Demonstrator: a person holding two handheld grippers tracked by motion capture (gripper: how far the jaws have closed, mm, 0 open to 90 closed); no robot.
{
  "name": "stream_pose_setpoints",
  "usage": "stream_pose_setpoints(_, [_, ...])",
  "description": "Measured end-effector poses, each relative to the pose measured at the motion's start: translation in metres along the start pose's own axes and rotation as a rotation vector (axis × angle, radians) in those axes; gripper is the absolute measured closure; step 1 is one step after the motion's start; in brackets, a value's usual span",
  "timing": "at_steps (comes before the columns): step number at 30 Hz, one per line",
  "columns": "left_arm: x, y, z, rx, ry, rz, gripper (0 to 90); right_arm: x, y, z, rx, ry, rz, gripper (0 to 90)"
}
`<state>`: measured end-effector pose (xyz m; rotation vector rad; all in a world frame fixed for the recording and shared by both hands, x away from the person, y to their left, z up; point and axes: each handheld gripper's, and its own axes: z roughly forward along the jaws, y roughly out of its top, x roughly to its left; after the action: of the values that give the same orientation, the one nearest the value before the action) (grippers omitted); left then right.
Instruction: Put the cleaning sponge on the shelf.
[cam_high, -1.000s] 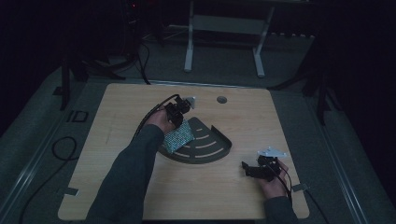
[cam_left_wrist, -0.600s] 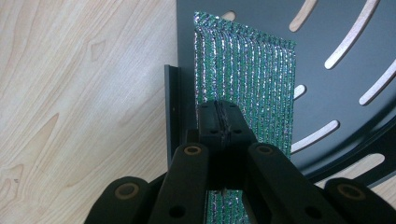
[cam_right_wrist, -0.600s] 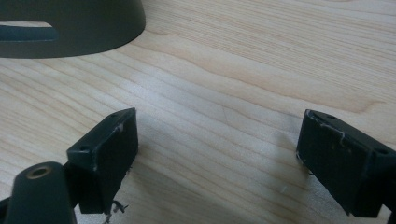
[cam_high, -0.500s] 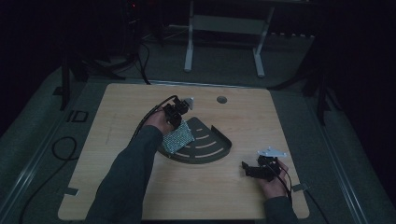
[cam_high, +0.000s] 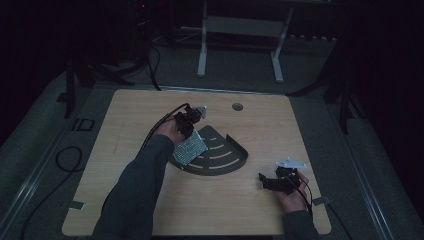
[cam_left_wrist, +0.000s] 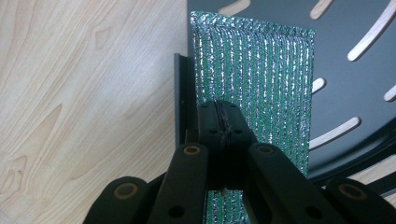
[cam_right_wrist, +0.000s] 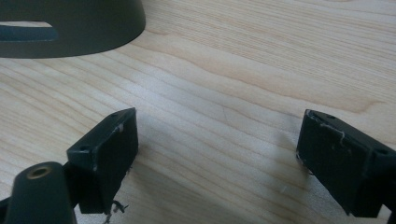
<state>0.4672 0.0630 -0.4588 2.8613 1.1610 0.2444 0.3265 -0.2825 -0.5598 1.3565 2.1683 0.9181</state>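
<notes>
**Green cloth pinched over the slotted tray**

My left gripper (cam_high: 192, 131) had its jaws pressed together on the glittery green knitted cloth with silver threads (cam_left_wrist: 261, 88); in the left gripper view the fabric ran up between my two black pads, which met on its lower part. The cloth hung over the straight edge of the dark grey fan-shaped metal tray with curved slots (cam_high: 225, 155), partly on the tray and partly reaching towards the pale wooden tabletop (cam_high: 150, 105). From the high view the tray sat near the middle of the table, with the cloth (cam_high: 189, 148) at its left side, just below my left hand.

My right gripper (cam_high: 272, 182) rested well apart from all this, near the table's right front corner. Its jaws stood wide apart with only bare wood grain between them, and the tray's curved rim (cam_right_wrist: 70, 32) showed off in the upper left of the right gripper view.
</notes>
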Motion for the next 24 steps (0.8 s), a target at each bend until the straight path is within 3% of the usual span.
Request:
stream_pose_setpoints(10, [0.006,-0.005,0.001,0.005,0.009,-0.017,89.3,0.0,0.0,0.0,0.0,0.0,0.0,12.3])
stream_pose_setpoints(13, [0.008,-0.007,0.0,-0.005,0.01,-0.023,83.1,0.0,0.0,0.0,0.0,0.0,0.0,12.4])
stream_pose_setpoints(18, [0.016,-0.013,-0.008,-0.071,-0.043,-0.068,72.4,0.0,0.0,0.0,0.0,0.0,0.0,12.3])
stream_pose_setpoints(21, [0.027,-0.022,-0.013,-0.136,-0.106,-0.117,67.9,0.0,0.0,0.0,0.0,0.0,0.0,12.3])
stream_pose_setpoints(24, [0.035,-0.03,-0.016,-0.154,-0.114,-0.141,65.6,0.0,0.0,0.0,0.0,0.0,0.0,12.3])
